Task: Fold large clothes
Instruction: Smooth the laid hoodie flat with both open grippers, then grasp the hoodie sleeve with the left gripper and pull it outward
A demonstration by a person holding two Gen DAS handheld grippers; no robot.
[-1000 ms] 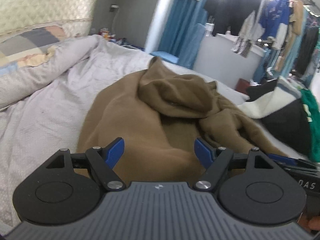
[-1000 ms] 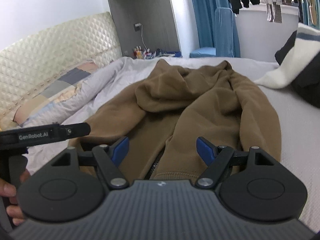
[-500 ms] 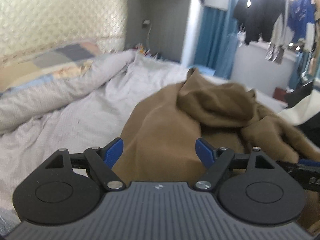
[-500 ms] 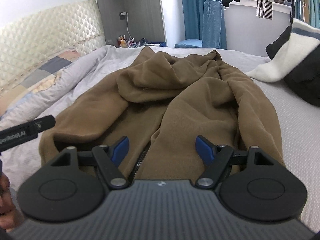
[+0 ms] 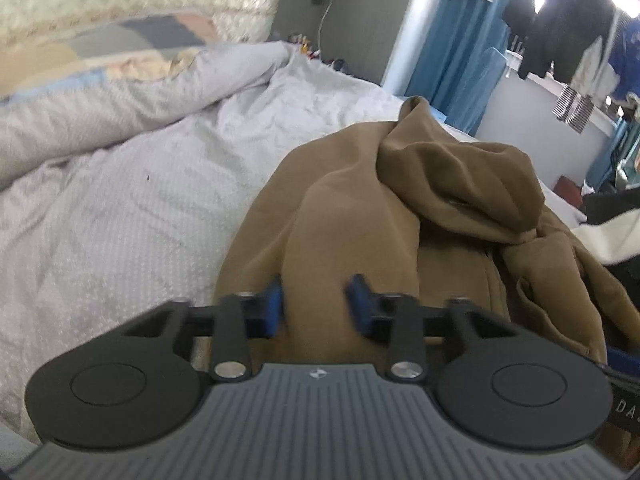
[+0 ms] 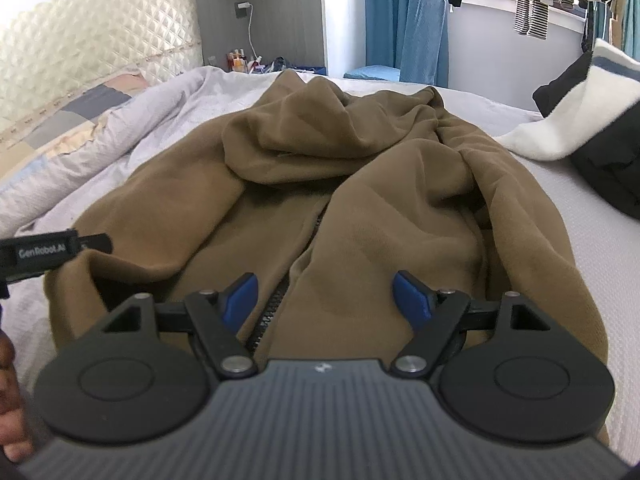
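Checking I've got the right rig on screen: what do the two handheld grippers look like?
Both match: a ribbed grey body, two black round-ended linkage arms with silver pivot screws, and blue finger pads. Left gripper, right gripper. The left gripper's black side carries white GenRobot.AI lettering. No cables or sleeves show.

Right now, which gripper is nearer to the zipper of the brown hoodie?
Right. The right gripper is over the zipper at the hem; the left gripper, jaws closing around hoodie fabric, is off to its side.

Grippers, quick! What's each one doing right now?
Left gripper: closing, hoodie fabric between its jaws.
Right gripper: open above the hoodie, holding nothing.
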